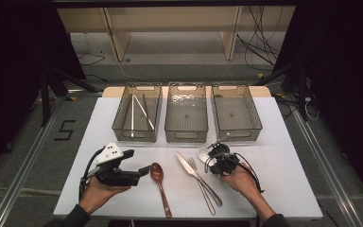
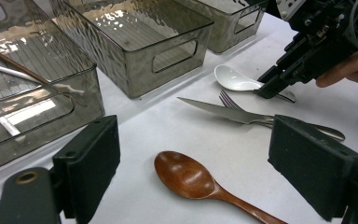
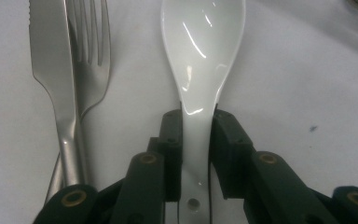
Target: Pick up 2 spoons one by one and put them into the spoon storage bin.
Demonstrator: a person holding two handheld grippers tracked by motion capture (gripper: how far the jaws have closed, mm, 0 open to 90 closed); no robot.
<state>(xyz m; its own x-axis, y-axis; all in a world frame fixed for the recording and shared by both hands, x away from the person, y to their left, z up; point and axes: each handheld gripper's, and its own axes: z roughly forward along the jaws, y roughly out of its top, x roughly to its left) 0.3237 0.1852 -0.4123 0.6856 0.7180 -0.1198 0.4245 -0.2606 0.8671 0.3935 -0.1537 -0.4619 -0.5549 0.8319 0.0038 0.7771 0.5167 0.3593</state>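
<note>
Right gripper view — tongs [image 3: 196,140] on white spoon [image 3: 201,56]

Black two-jaw grippers with brass-ringed screws, trailing black cables, white marker plate, dark sleeves

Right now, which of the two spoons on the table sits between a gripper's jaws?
The white ceramic spoon: the right gripper has its handle between its pads. The brown wooden spoon lies untouched beside the left gripper.
</note>
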